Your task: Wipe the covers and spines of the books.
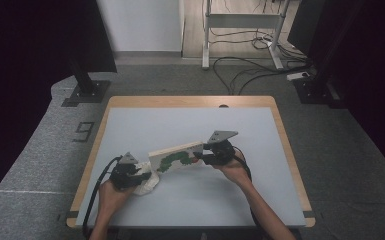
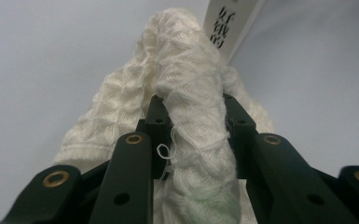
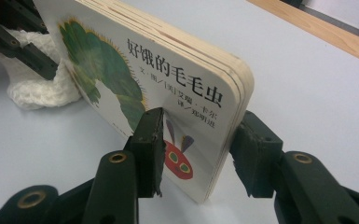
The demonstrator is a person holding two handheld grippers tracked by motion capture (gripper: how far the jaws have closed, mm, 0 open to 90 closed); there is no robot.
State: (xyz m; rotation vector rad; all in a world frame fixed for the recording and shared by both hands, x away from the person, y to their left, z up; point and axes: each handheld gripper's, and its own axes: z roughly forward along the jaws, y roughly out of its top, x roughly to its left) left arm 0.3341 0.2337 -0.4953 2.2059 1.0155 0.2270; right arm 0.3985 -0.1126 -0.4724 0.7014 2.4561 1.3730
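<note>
A thick board book (image 1: 175, 156) with a green caterpillar on its white cover stands tilted on one edge on the grey table (image 1: 190, 125). My right gripper (image 1: 200, 159) holds its right end. In the right gripper view the jaws are shut across the book (image 3: 168, 70), one pad on the cover and one on the back. My left gripper (image 1: 142, 175) is at the book's lower left end, shut on a white knitted cloth (image 1: 149, 183). In the left gripper view the bunched cloth (image 2: 186, 70) is squeezed between the jaws, with the book's edge (image 2: 226, 23) just beyond it.
The table's wooden rim (image 1: 190, 101) runs along the far side. Beyond it on the floor are a black stand base (image 1: 86, 92), a white desk frame (image 1: 240, 22) and loose cables (image 1: 250, 70). A dark stand (image 1: 320, 85) is at the right.
</note>
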